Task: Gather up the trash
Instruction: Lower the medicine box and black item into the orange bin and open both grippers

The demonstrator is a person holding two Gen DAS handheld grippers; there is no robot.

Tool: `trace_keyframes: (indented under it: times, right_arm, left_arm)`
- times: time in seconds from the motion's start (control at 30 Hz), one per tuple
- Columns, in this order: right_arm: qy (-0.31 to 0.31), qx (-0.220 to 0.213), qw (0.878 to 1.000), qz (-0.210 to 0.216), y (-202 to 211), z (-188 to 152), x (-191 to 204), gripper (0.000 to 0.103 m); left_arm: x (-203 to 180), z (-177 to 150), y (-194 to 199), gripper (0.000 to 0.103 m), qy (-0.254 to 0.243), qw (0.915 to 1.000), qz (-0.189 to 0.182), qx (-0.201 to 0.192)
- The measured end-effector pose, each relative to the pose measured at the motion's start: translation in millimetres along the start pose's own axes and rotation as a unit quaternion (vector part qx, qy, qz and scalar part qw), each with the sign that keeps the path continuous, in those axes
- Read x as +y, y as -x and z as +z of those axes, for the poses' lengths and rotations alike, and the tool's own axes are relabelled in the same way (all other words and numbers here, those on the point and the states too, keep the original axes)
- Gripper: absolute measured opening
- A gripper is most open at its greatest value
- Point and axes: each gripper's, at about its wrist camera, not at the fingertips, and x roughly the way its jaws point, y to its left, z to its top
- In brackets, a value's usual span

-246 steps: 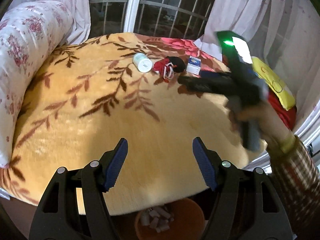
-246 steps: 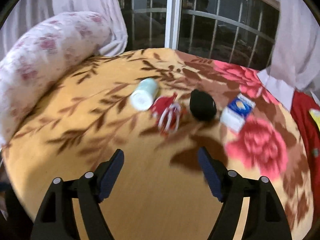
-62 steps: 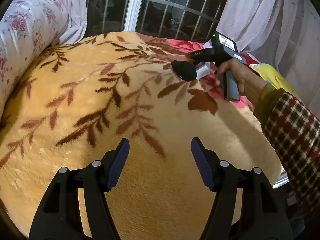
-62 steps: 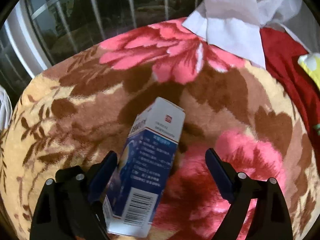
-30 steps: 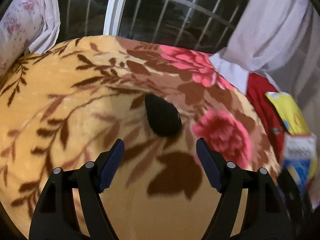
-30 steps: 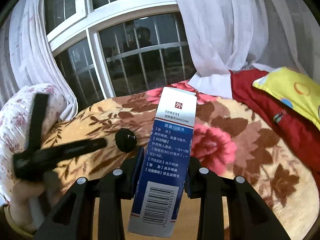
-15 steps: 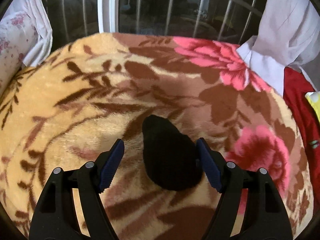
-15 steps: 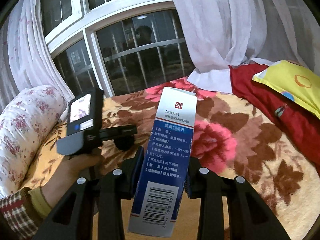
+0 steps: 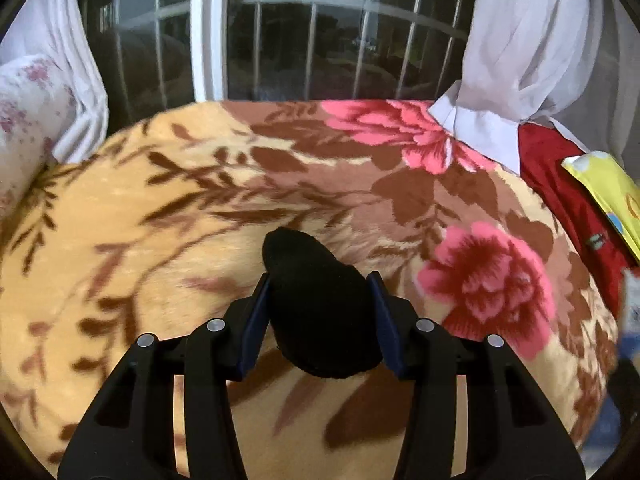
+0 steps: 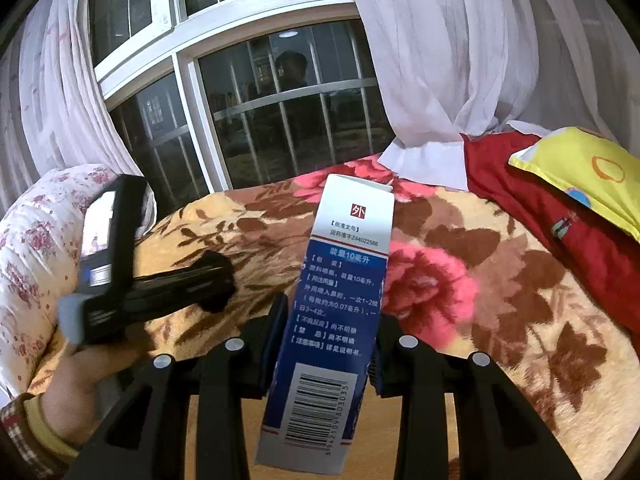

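Left gripper [image 9: 318, 286] just closing around soft black lump [image 9: 316, 300] lying on blanket [image 9: 120, 220], mid-bed; pads touching its sides. Risk: slipping out, pile snagging. Right gripper [image 10: 330, 326] clamping blue-white box [image 10: 336, 312], raised near.

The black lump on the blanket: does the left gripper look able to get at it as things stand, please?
Probably yes. The left gripper already straddles the black lump, its jaws just closing, with a blue pad against each side and nothing between. The right gripper is busy with the box, clear of the way.
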Motion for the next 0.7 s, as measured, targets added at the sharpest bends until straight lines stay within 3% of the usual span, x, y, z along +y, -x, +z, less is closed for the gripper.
trace_keyframes:
  times: [0.3,0.5,0.7]
  right_arm:
    - [0.028,0.001,0.999,0.016,7.0,-7.6,22.8,0.035]
    - [0.045,-0.015,0.997,0.065,48.1,-19.5,54.5,0.035]
    - [0.053,0.004,0.993,0.107,96.4,-61.9,80.2,0.035]
  left_arm:
    - [35.1,-59.3,78.6,0.047,0.001,1.0,0.006,0.003]
    - [55.3,-109.5,145.5,0.047,-0.009,0.9999,0.003,0.004]
    - [73.1,-158.9,207.8,0.047,-0.011,0.9999,-0.011,0.003]
